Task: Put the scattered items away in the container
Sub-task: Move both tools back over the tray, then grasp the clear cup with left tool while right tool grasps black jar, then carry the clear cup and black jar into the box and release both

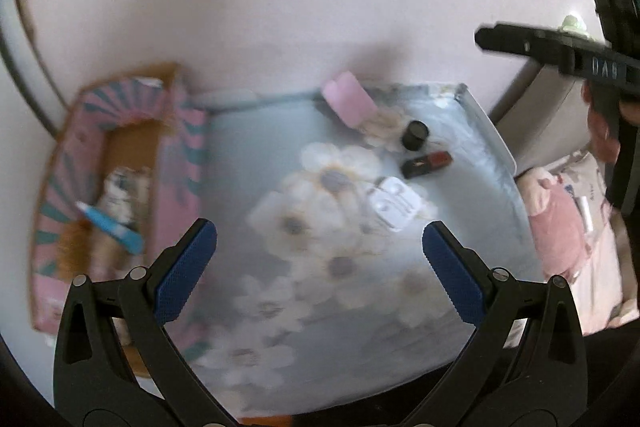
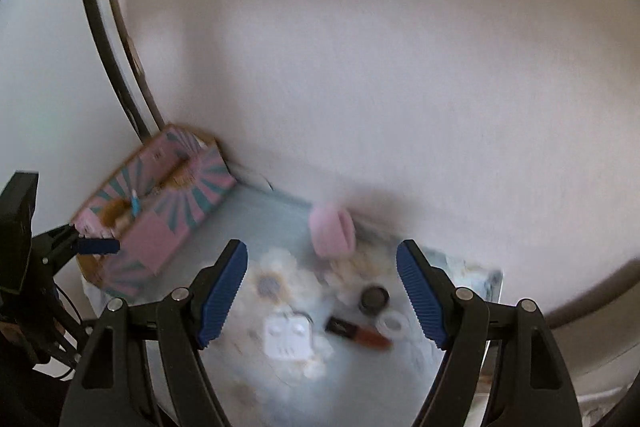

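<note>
Lipstick (image 2: 357, 332) lay lower centre of the right wrist view, long axis left-right, just below my right gripper (image 2: 322, 293), whose jaws stood wide and empty. Left gripper (image 1: 320, 263), likewise agape, sat nearer the pink box (image 1: 120, 179) at frame left.

"DAS" lettering on right gripper (image 1: 486, 39) body; nothing else legible.

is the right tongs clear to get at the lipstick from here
Probably yes. The right tongs hang open above the cloth, and the lipstick lies flat between and below the fingers. Nothing covers it, though the black cap and white ring sit close.
</note>
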